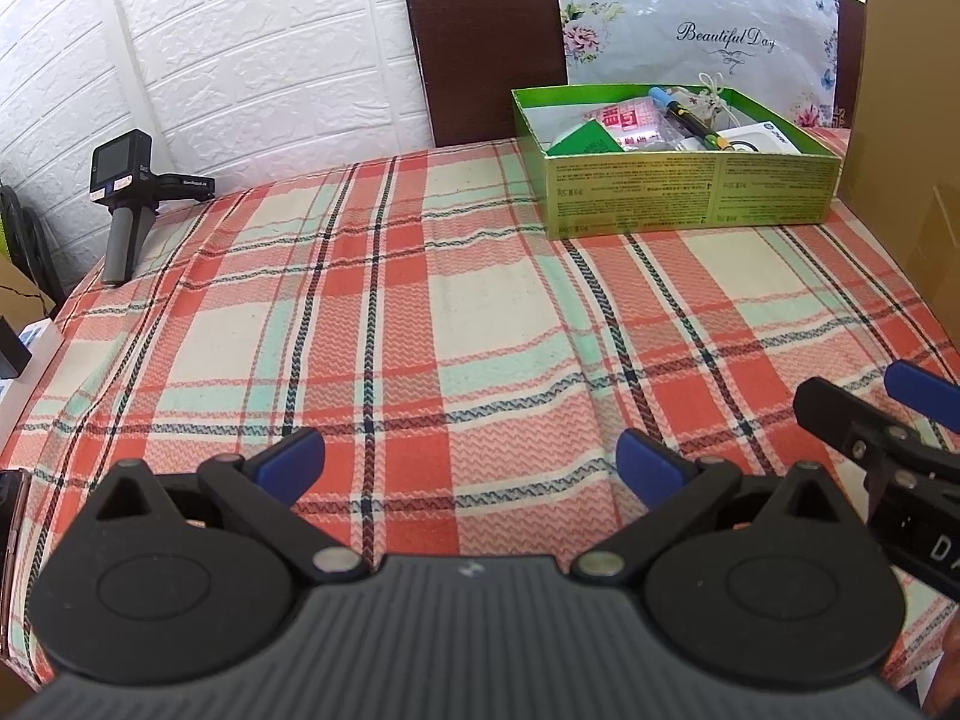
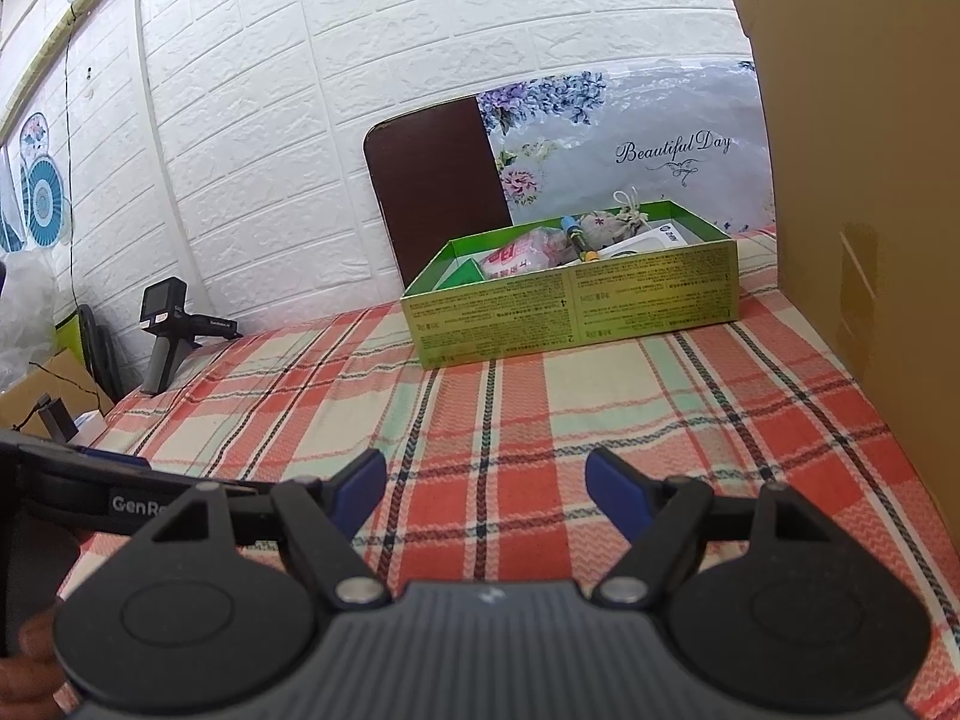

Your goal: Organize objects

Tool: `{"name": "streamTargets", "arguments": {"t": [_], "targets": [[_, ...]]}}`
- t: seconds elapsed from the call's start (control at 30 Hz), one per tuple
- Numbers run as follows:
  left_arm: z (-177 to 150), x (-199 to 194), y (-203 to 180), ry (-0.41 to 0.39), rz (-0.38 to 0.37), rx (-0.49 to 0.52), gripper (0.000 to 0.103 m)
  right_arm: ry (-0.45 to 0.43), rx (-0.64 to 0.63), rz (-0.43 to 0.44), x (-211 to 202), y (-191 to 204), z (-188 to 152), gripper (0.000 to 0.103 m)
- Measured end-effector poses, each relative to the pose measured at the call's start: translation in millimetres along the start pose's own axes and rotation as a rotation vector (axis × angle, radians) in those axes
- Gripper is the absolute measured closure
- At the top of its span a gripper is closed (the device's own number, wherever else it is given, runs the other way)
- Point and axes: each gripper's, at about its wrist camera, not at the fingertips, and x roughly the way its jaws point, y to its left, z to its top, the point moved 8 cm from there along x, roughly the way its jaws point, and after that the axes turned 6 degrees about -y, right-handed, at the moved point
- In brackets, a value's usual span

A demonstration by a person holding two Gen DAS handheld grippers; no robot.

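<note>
Sitting at the far right of the tabletop (image 1: 420,312) was a shallow green cardboard box (image 1: 690,192), glossy, rectangular, its long side printed with fine text. Held a red-and-white packet (image 1: 627,120), a dark pen (image 1: 690,117), a tied fabric pouch (image 1: 711,97), a white card (image 1: 759,138). Covered in woven plaid cloth, red, cream, mint. Left tool (image 1: 471,459) released, blue pads spread, grasping nothing. Right tool (image 2: 486,489) likewise released, empty.
</note>
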Motion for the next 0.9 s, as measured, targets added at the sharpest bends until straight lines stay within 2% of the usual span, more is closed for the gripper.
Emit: {"name": "streamTargets", "arguments": {"t": [0.9], "targets": [[-5.0, 7.3, -7.2, 0.045, -0.023, 0.001, 0.0, 0.014, 0.018, -0.005, 6.5, -7.1, -4.0, 0.027]]}}
